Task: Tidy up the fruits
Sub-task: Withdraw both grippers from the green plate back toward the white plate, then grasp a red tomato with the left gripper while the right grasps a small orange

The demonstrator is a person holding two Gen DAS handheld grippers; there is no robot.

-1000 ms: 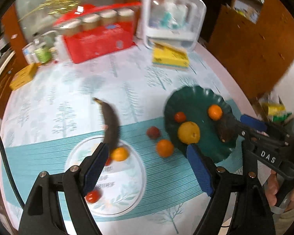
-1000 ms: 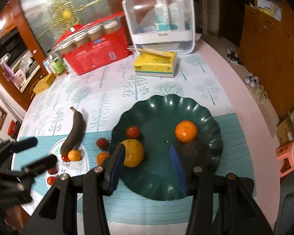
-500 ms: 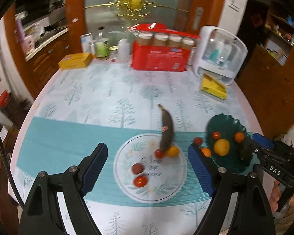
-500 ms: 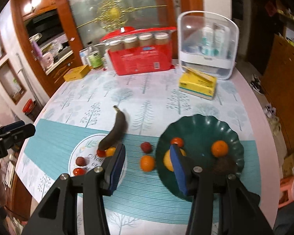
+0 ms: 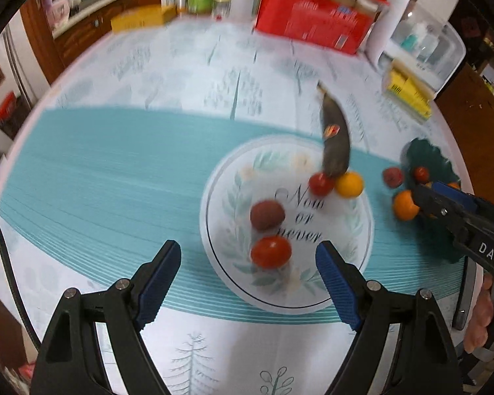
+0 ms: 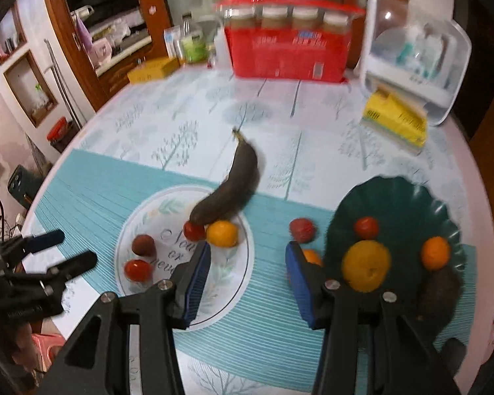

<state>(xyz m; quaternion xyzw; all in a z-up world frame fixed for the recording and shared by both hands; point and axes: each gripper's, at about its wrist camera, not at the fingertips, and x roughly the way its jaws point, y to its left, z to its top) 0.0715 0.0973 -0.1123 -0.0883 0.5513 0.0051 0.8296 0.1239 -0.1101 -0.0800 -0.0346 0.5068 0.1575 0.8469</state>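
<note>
- Over the white plate [image 5: 362, 263] my left gripper [image 5: 248, 281] hangs with its fingers spread wide and nothing between them; my right gripper [image 6: 248, 278] is just as wide apart and empty, between that plate and the green dish [image 6: 411, 204].
- On the white plate lie two tomatoes [image 5: 270, 251], a dark reddish fruit [image 5: 266, 214] and a small orange [image 5: 349, 184], with the blackened banana [image 6: 230, 187] resting its tip against them.
- Two more fruits sit loose on the cloth: a red one [image 6: 301, 229] and an orange [image 6: 311, 256] touching my right blue pad.
- In the green dish are a tomato, a big yellow fruit [image 6: 365, 265], an orange and a dark fruit.
- My worry: both views are smeared, so I could misjudge my aim and nudge a round fruit, which would roll off.
- Closing hard on a tomato could split it.
- Pulling the small orange could shift the banana and the tomato leaning there.
- My two grippers are near enough to collide if both reach for the loose fruit.
</note>
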